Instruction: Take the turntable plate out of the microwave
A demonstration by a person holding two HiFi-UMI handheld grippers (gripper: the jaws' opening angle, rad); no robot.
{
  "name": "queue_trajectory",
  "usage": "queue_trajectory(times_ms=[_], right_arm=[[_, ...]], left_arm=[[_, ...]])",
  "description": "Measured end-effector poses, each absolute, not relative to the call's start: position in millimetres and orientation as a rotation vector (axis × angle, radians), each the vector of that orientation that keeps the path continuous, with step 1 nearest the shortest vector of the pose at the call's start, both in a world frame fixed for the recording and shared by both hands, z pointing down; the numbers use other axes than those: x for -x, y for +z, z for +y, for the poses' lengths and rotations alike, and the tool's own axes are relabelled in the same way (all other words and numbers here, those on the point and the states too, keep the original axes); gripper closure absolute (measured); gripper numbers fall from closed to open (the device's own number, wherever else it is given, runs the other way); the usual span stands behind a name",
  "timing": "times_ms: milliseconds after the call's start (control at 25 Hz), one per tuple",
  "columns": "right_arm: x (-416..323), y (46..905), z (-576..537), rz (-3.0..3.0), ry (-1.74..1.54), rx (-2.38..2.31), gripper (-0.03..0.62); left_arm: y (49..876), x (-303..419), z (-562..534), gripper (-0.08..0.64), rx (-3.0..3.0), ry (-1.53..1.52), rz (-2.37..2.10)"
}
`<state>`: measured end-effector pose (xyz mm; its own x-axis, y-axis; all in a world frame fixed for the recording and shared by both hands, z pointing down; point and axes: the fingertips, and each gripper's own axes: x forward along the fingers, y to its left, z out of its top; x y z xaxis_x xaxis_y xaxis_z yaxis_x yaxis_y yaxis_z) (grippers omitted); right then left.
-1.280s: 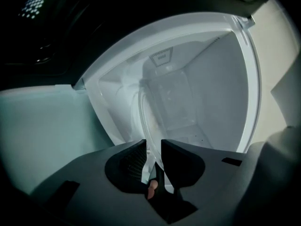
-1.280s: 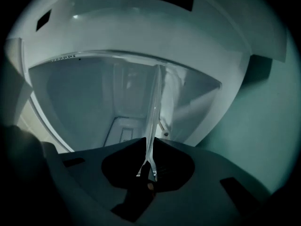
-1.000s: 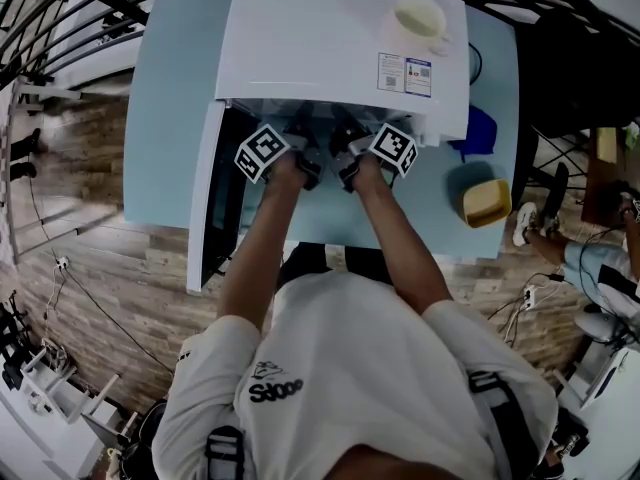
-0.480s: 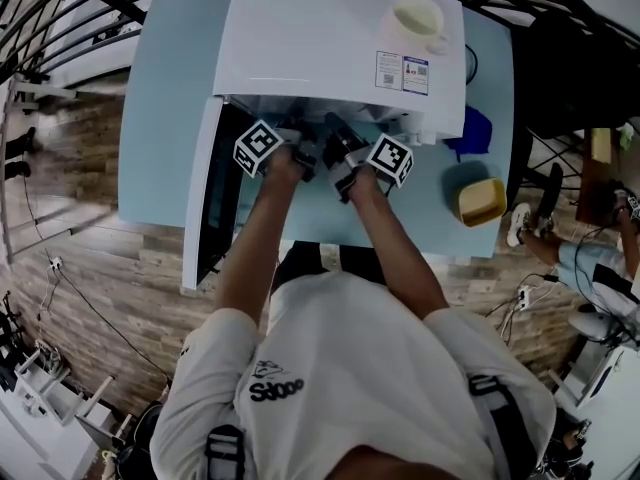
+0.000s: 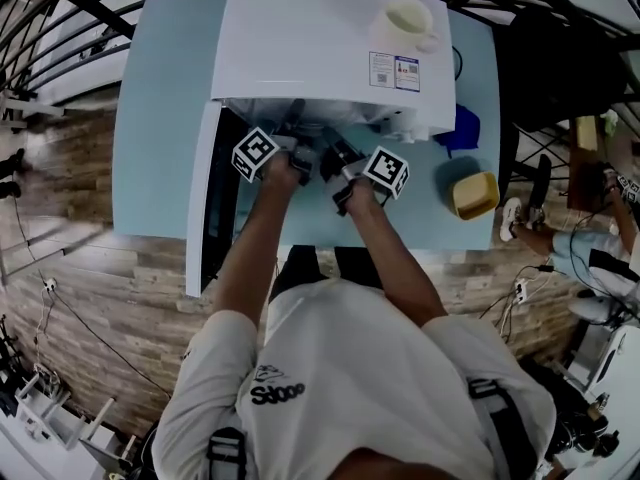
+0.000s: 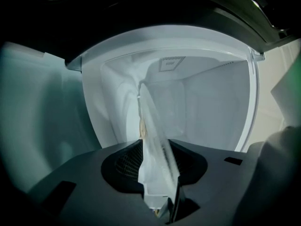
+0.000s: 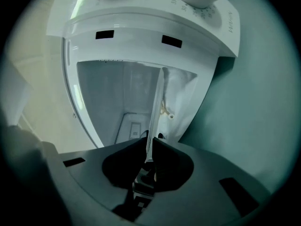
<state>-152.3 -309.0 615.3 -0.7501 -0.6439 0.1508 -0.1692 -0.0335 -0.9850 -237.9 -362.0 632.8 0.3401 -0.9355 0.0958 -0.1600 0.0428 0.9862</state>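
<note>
With left gripper (image 6: 157, 147) and right gripper (image 7: 150, 145) each pinching the glass turntable plate (image 6: 153, 121), part-way inside the open microwave (image 5: 320, 48), draw both straight back together, level and slow.

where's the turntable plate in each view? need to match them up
Head view: turntable plate is a faint glassy patch in the microwave mouth.
Left gripper view: edge-on, leaning strip rising from bottom centre.
Right gripper view: thin edge-on strip, centre.
Shared landmark: the white microwave cavity behind it.
</note>
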Motion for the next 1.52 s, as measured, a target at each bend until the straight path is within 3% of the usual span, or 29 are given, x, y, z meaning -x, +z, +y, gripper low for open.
queue_trajectory(times_ms=[680, 1520], right_arm=[[145, 613, -240, 1.992, -1.792, 0.889, 0.555], [101, 557, -154, 2.502, -1.592, 0.494, 0.495]], left_arm=[[633, 225, -302, 0.505, -1.371, -0.833, -0.983], [537, 204, -167, 0.517, -1.445, -1.211, -1.007]])
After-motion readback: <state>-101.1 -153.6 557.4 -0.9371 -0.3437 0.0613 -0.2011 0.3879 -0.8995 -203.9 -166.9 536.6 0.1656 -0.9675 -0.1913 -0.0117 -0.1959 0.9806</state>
